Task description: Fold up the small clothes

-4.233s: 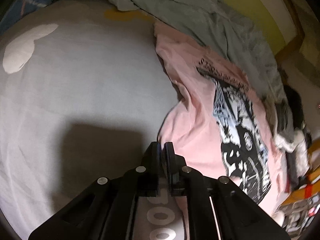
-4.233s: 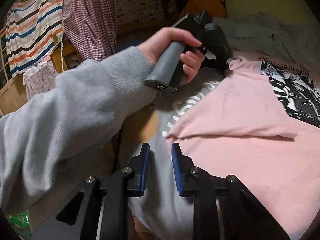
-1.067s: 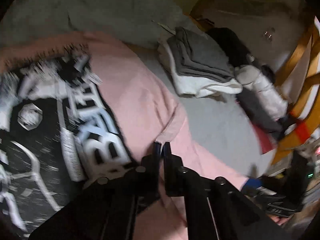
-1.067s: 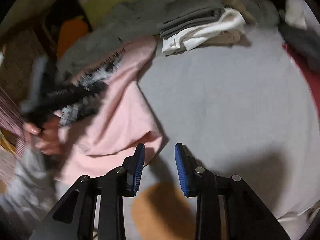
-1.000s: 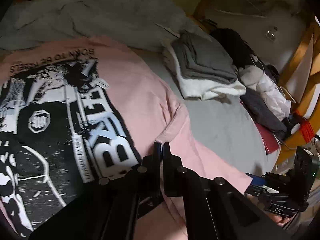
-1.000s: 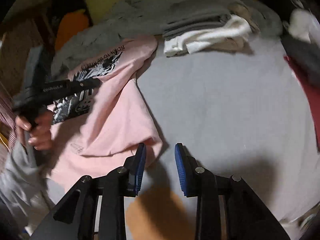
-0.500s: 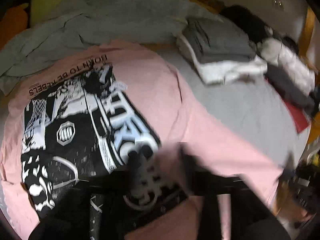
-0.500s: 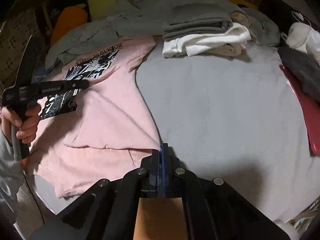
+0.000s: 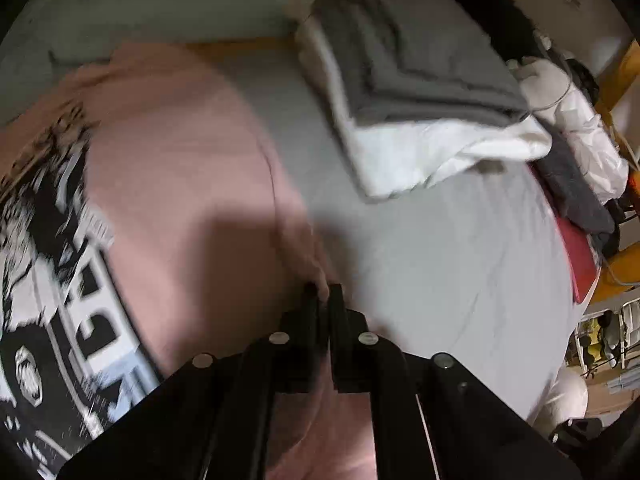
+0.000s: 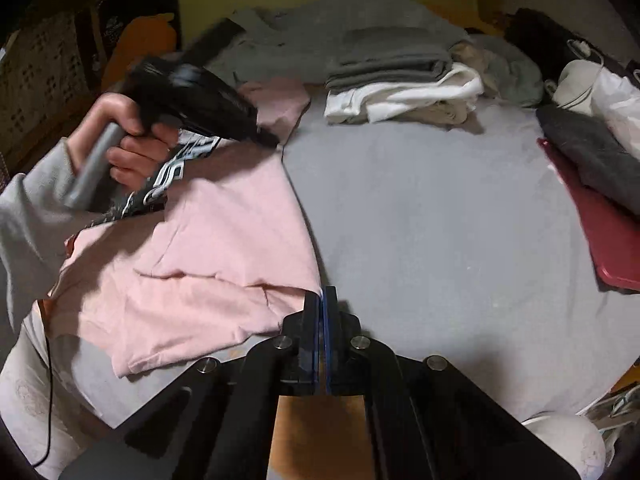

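A pink T-shirt (image 10: 224,232) with a black-and-white print (image 9: 48,280) lies on the grey bed sheet (image 10: 440,220), its lower part folded up. In the left wrist view my left gripper (image 9: 324,292) is at the shirt's right side edge; its jaws are closing, with pink cloth pinched between the tips. The right wrist view shows that left gripper (image 10: 270,141) blurred, held by a hand (image 10: 132,152) in a grey sleeve. My right gripper (image 10: 322,296) is shut at the shirt's near right corner, where the cloth runs into the blue pads.
A folded grey and white stack (image 10: 400,80) sits at the back of the bed, before a crumpled grey garment (image 10: 320,28). A red flat item (image 10: 600,232) under dark cloth and a white bundle (image 10: 612,92) line the right edge.
My left gripper opened, swung from the printed area to the shirt's right edge and closed there. My right gripper, open a second ago, shut at the shirt's corner.
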`<state>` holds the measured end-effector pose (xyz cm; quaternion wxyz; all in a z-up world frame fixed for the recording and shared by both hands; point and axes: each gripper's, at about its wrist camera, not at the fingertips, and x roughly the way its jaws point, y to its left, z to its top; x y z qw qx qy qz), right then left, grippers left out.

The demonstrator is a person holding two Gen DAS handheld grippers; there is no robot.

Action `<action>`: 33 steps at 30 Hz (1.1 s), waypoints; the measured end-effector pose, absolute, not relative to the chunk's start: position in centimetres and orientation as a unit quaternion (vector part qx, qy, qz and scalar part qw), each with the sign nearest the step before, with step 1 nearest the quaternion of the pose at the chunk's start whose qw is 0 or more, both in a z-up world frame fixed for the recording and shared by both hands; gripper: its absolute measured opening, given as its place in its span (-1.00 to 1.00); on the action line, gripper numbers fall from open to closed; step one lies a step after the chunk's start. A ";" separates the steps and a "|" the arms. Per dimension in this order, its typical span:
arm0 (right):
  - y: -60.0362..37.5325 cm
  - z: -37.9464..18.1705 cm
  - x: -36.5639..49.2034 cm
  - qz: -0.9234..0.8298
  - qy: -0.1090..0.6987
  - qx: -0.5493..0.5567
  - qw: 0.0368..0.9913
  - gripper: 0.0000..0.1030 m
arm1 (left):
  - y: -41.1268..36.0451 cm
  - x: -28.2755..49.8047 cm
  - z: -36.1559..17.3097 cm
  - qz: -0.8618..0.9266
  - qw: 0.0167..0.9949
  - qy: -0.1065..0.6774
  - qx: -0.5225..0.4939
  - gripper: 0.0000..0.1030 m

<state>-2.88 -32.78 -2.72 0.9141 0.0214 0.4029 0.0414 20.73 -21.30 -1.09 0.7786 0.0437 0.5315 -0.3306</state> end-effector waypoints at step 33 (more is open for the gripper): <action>-34.0 -2.9 -2.9 0.092 0.421 0.101 0.897 -0.83 | -9.7 7.5 2.8 -0.283 0.832 0.477 -0.019 -0.02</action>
